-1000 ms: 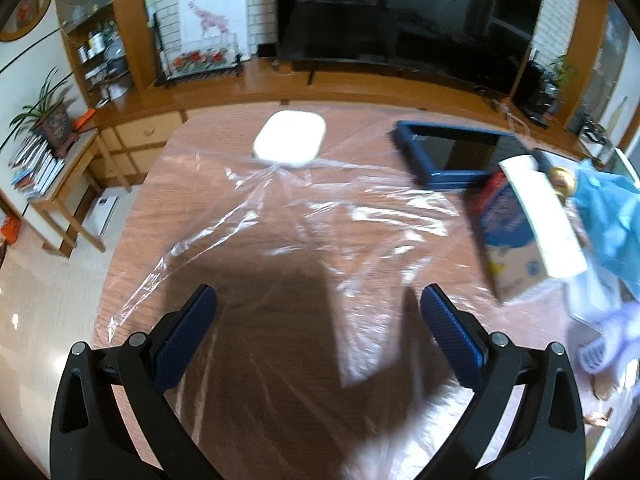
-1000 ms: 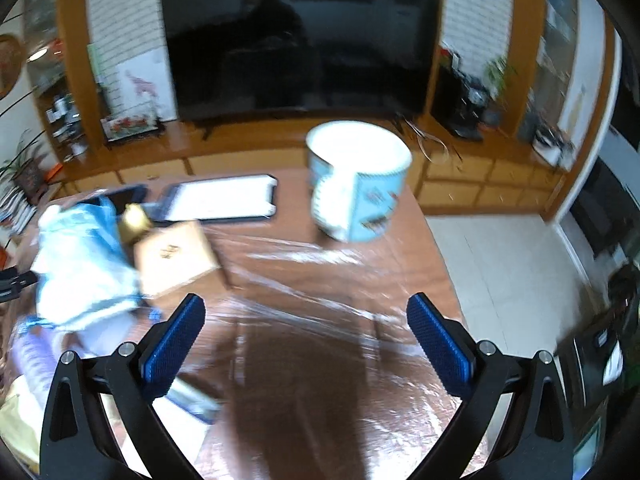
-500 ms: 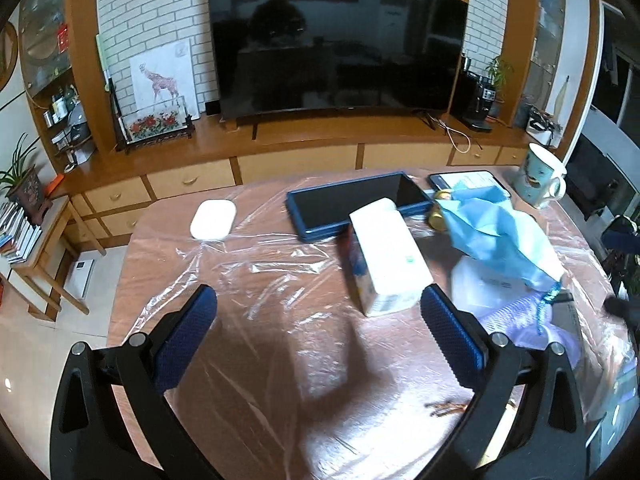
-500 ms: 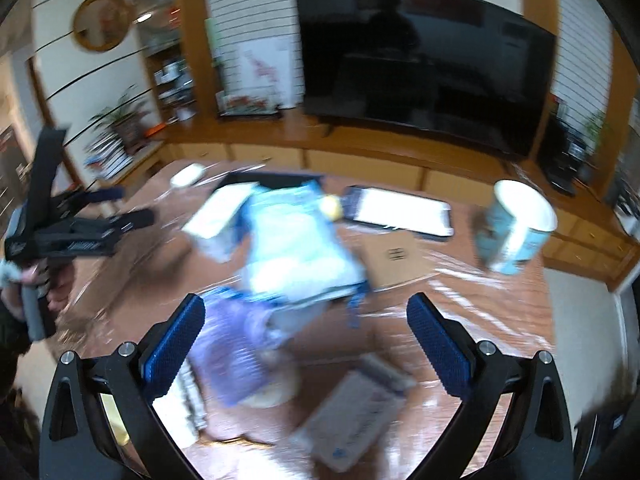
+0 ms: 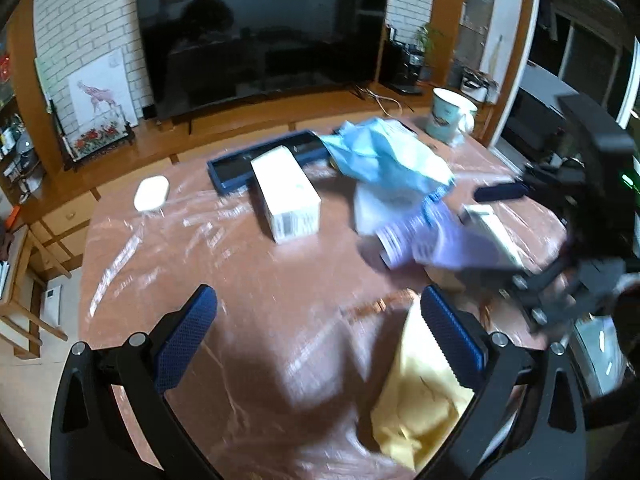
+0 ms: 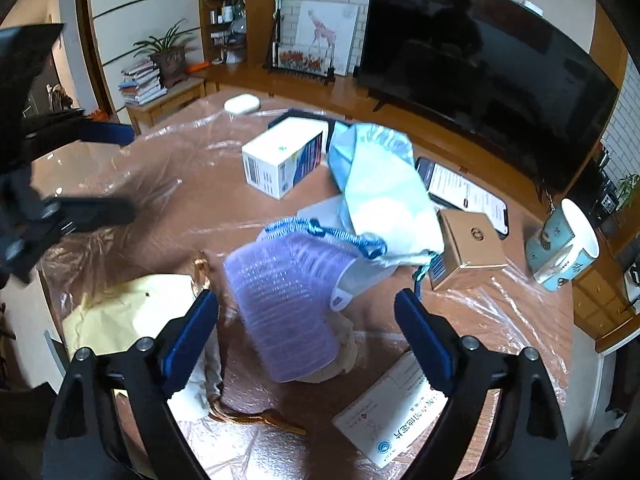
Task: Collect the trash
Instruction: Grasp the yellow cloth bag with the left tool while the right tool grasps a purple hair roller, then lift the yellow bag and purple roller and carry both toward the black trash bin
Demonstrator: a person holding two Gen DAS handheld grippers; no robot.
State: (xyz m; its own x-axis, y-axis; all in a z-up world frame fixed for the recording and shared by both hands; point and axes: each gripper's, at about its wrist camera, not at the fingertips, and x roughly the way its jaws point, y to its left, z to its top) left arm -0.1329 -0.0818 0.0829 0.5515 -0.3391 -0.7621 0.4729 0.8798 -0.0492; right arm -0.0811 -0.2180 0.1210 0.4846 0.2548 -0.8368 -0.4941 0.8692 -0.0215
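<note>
Mug [image 6: 564, 240], apparently empty inside.

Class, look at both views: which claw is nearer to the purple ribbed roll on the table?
Right. The right claw straddles the purple ribbed roll; the left claw hangs over bare table beside it.

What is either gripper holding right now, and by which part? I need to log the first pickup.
Nothing is held. The left gripper is open above the table, and the right gripper is open over the purple ribbed roll, not closed on it.
</note>
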